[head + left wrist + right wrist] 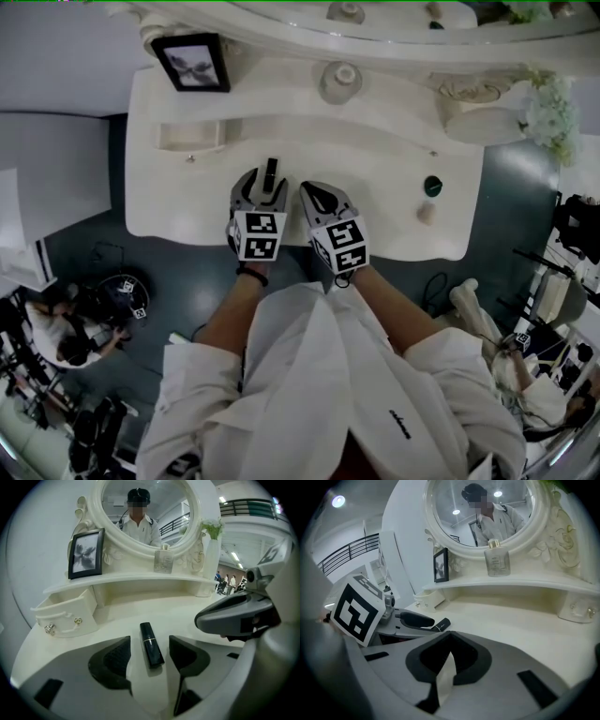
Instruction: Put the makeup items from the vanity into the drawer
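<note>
a black lipstick (151, 645) is seen lying flat on the vanity top (375, 150), near the middle of its front edge, with its length pointed towards the mirror. the left gripper (150, 657) is set low over the top with one jaw on each side of the lipstick. the jaws are held fairly wide and a strip of white top is visible on both sides of the tube, so it is neither touched nor gripped yet. this straddle is judged to be chosen so that the pads can be closed across the tube's narrow sides. the right gripper (449, 634) is held just beside the left one, its jaws brought together with nothing between them; it is judged to be kept idle and clear of the grasp. the drawer (65, 617) is found pulled open at the back left of the top, so a place near the lipstick is ready for it. a dark round thing (432, 186) and a pale thing (427, 214) are left near the front right corner. what they are cannot be made out, though more makeup is likely.
</note>
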A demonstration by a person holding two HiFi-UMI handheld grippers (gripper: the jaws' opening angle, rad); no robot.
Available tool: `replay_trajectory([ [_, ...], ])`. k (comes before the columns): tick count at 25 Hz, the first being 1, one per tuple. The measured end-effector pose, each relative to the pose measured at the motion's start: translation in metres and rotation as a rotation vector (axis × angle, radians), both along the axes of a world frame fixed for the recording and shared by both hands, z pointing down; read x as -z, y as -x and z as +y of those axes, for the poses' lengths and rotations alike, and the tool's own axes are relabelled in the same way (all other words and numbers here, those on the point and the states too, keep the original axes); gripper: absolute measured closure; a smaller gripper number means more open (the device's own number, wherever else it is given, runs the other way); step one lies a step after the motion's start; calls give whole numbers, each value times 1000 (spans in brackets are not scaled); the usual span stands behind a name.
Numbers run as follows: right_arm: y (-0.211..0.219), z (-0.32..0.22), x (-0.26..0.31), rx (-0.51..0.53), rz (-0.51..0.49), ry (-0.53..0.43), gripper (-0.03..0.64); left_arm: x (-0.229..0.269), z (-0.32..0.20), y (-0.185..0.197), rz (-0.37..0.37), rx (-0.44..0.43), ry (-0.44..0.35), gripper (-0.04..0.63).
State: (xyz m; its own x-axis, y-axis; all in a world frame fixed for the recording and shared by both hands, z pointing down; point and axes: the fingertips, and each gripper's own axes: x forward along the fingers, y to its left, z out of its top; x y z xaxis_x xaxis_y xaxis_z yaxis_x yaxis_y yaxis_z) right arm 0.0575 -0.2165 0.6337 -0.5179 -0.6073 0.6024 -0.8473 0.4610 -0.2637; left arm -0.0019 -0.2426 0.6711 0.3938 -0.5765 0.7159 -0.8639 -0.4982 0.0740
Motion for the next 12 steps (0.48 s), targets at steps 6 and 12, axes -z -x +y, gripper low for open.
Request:
replay_trajectory([
  [6,2,0,-9,9,18,21,598,-9,-1,-3,-14,0,12,361],
  [12,3,-2,-10,5,23,23,598,-9,0,-5,-25,-7,12,422],
])
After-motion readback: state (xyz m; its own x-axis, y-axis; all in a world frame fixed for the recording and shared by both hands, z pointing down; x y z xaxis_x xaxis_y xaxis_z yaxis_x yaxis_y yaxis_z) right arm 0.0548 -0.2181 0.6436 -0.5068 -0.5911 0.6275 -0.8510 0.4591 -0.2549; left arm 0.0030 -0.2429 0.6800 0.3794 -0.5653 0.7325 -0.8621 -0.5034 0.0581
